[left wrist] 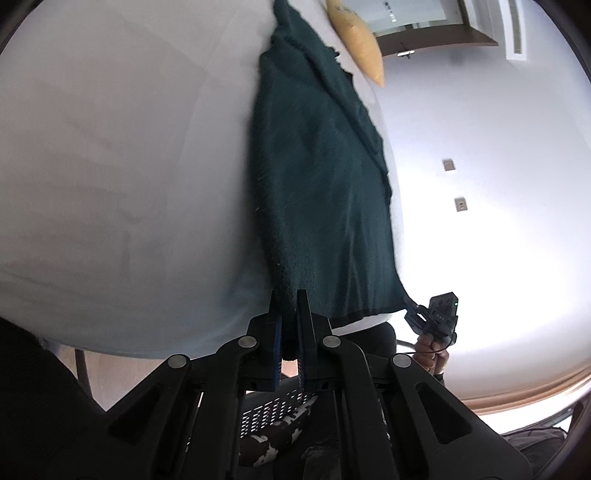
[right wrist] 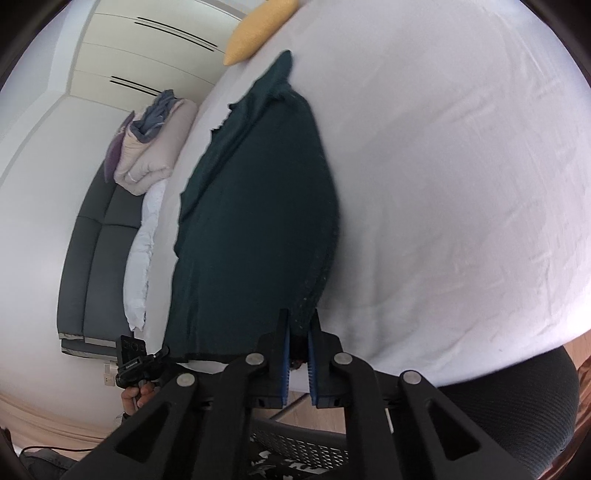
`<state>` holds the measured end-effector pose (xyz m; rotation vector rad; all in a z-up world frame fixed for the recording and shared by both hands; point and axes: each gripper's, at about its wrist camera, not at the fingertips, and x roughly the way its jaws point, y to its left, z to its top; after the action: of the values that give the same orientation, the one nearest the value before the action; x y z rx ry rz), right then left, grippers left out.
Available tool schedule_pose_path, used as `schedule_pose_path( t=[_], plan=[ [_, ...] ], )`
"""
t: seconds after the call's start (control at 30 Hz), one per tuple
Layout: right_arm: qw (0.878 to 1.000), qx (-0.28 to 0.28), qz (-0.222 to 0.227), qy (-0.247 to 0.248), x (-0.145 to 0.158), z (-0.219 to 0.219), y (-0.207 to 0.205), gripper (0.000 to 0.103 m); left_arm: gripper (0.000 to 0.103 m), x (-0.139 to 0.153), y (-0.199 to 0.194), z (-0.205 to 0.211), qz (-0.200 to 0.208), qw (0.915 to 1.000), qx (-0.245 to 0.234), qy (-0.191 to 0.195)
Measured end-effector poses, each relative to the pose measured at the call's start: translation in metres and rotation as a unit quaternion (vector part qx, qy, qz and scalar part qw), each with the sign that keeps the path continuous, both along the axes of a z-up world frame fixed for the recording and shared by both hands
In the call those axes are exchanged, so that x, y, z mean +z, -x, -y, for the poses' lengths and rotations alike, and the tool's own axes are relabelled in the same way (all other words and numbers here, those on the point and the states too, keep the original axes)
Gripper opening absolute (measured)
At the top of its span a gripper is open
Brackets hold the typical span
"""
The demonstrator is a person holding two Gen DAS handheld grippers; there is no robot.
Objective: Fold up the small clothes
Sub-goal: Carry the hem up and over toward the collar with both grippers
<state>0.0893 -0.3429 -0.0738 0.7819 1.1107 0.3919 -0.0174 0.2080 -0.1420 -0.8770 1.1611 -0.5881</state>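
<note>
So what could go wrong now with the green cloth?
The left gripper and the right gripper each pinch only a small corner of the green cloth, so a corner might slip out. The cloth lies near the edge of the bed and could slide off.

Yellow pillow [right wrist: 258, 27], folded bedding [right wrist: 155, 147], sofa [right wrist: 96, 240]

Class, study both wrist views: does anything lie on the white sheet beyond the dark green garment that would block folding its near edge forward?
Nothing visible does. Both tools, left and right, grip the dark green garment at its near edge; the white sheet is bare. The yellow cushion lies past the garment's far end.
</note>
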Motion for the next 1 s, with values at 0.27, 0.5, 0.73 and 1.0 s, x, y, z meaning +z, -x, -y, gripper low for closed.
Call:
schedule_pose_path(
  t=[0.27, 0.5, 0.73, 1.0],
  plan=[
    [0.999, -0.007, 0.042, -0.021, 0.026, -0.002, -0.008, 0.009, 0.004, 0.025, -0.008, -0.007, 0.038, 0.9988, 0.021, 0.02],
    [0.996, -0.009, 0.073, -0.047, 0.05, -0.009, -0.031, 0.009, 0.004, 0.056, -0.032, -0.007, 0.072, 0.9958, 0.033, 0.047],
    [0.994, -0.003, 0.102, -0.049, 0.077, -0.026, -0.073, 0.009, 0.004, 0.086, -0.073, -0.005, 0.099, 0.9927, 0.047, 0.051],
    [0.992, -0.023, 0.112, -0.049, 0.089, -0.025, -0.129, 0.009, 0.004, 0.103, -0.126, -0.016, 0.109, 0.9896, 0.073, 0.058]
  ],
)
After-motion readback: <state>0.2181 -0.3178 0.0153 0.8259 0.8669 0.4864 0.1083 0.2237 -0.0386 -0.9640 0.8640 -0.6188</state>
